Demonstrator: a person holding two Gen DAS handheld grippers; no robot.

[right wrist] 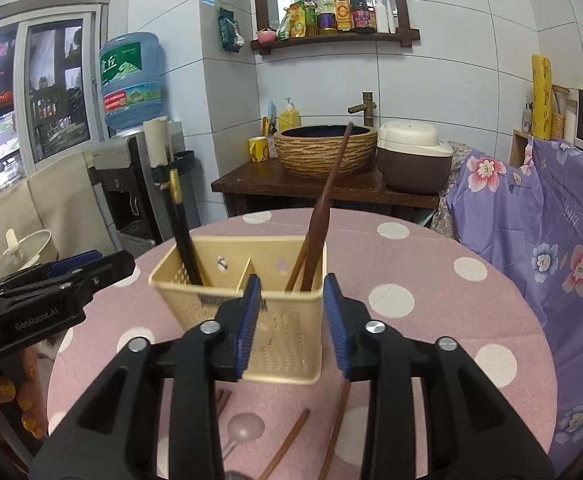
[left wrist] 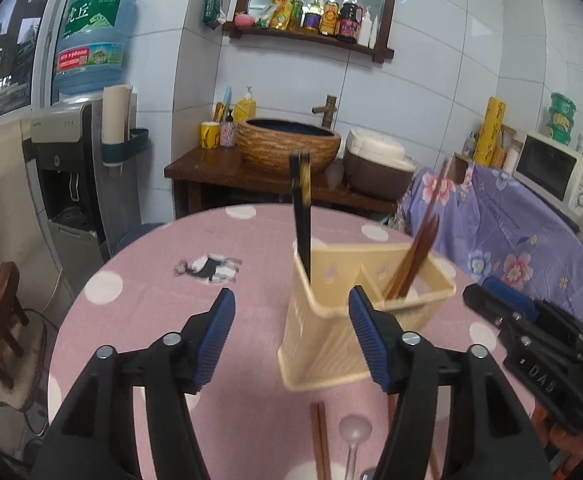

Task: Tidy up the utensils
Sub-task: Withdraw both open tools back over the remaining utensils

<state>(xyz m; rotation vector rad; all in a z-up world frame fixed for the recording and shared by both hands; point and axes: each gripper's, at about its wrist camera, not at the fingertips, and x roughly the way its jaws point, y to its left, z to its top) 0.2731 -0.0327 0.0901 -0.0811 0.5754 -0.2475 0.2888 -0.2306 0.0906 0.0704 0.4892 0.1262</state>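
Note:
A beige perforated utensil caddy (left wrist: pixel 323 336) (right wrist: pixel 287 332) stands on the pink polka-dot table (left wrist: pixel 163 312) (right wrist: pixel 431 280). Black chopsticks (left wrist: pixel 301 216) (right wrist: pixel 181 224) stand in its left compartment; a brown wooden spoon with chopsticks (left wrist: pixel 415 252) (right wrist: pixel 323 208) leans in its right one. Loose brown chopsticks (left wrist: pixel 319 436) (right wrist: pixel 291 440) and a pale pink spoon (left wrist: pixel 354 432) (right wrist: pixel 245 426) lie on the table in front of it. My left gripper (left wrist: pixel 291 300) is open and empty, just before the caddy. My right gripper (right wrist: pixel 293 284) is open and empty, close to the caddy's front wall.
The right gripper's body (left wrist: pixel 531 336) shows at the right of the left wrist view; the left one (right wrist: pixel 51 292) at the left of the right view. Behind the table stand a water dispenser (left wrist: pixel 71 184), a wooden basin stand (right wrist: pixel 327 152), a rice cooker (right wrist: pixel 415 156) and a purple-draped counter (right wrist: pixel 551 220).

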